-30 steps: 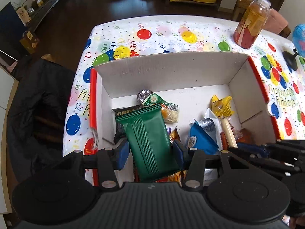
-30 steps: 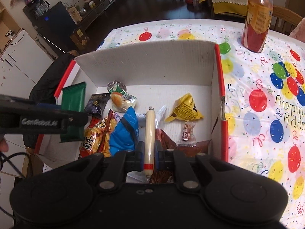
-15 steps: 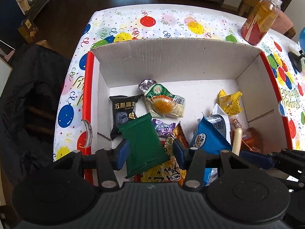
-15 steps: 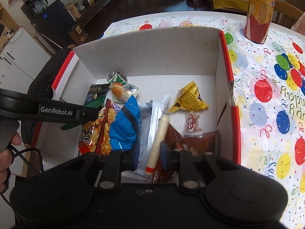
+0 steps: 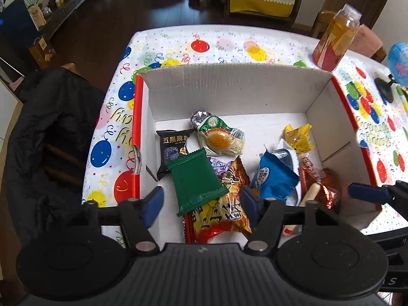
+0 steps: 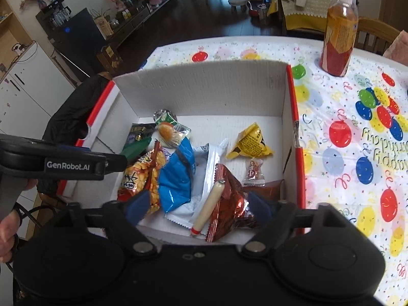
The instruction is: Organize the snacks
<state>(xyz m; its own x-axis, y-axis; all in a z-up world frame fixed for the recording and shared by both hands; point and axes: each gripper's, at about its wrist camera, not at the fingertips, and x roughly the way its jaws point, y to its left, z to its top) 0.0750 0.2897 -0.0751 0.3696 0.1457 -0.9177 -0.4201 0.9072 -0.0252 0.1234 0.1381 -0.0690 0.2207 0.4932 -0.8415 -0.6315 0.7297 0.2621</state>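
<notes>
Box: a corrugated cardboard box (image 5: pixel 229 89) with white inner walls and red outer edges sat on the tabletop (image 5: pixel 229 43), which wore a glossy balloon-print cloth.
Green packet: a flat, ribbed green packet (image 5: pixel 196 181) with crimped ends lay inside the box, tilted across an orange crinkly snack bag (image 5: pixel 224 214) and overlapping a black pouch (image 5: pixel 172 150) with printed characters.
Sausage stick: a pale, smooth sausage stick (image 6: pixel 207 207) with a red end lay loose on a shiny brown foil bag (image 6: pixel 229 204), beside a blue foil packet (image 6: pixel 176 178).
Other snacks: a clear-wrapped pastry (image 5: pixel 221 140), a yellow triangular packet (image 6: pixel 250 144) and a small clear sachet (image 6: pixel 253 172) rested on the box floor.
Left hand-held gripper (image 5: pixel 200 201): its blue pads stood wide apart either side of the green packet, touching nothing.
Right hand-held gripper (image 6: pixel 199 205): it was spread open over the near wall, with the sausage stick lying free between the pads.
Surroundings: a tall plastic bottle (image 6: pixel 339 30) of amber drink stood beyond the box; a black jacket (image 5: pixel 51 127) draped a chair at the left.
</notes>
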